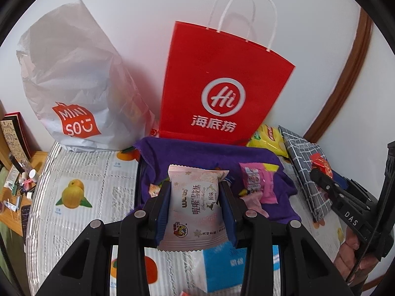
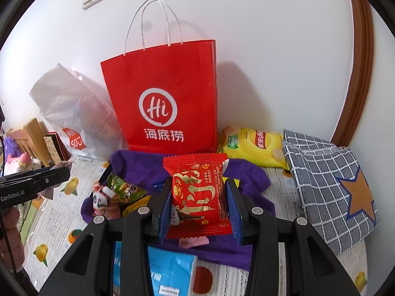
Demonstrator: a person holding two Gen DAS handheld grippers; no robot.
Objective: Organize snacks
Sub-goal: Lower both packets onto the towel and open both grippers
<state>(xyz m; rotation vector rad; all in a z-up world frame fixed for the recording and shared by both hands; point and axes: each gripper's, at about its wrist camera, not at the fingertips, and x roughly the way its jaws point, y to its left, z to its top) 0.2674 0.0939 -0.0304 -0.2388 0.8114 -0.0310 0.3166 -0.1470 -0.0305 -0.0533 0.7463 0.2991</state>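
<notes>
My left gripper (image 1: pixel 195 192) is shut on a pale pink snowflake-crisp packet (image 1: pixel 195 204), held above a purple cloth (image 1: pixel 202 153) strewn with small snacks. A pink candy pack (image 1: pixel 256 182) lies on the cloth to its right. My right gripper (image 2: pixel 198 197) is shut on a red and gold snack packet (image 2: pixel 197 197), held over the same purple cloth (image 2: pixel 138 167). A green snack pack (image 2: pixel 126 190) and a panda candy (image 2: pixel 101 197) lie at the cloth's left. The right gripper also shows at the right edge of the left wrist view (image 1: pixel 318 170), holding the red packet (image 1: pixel 321 166).
A red Haidilao paper bag (image 1: pixel 222 86) (image 2: pixel 163 98) stands against the wall. A white Miniso bag (image 1: pixel 74 86) stands to its left. A yellow chips bag (image 2: pixel 251 145) and a grey checked fabric pouch (image 2: pixel 328 180) lie to the right. A blue box (image 2: pixel 167 271) lies near me. A cluttered wooden shelf (image 1: pixel 17 192) is at the left.
</notes>
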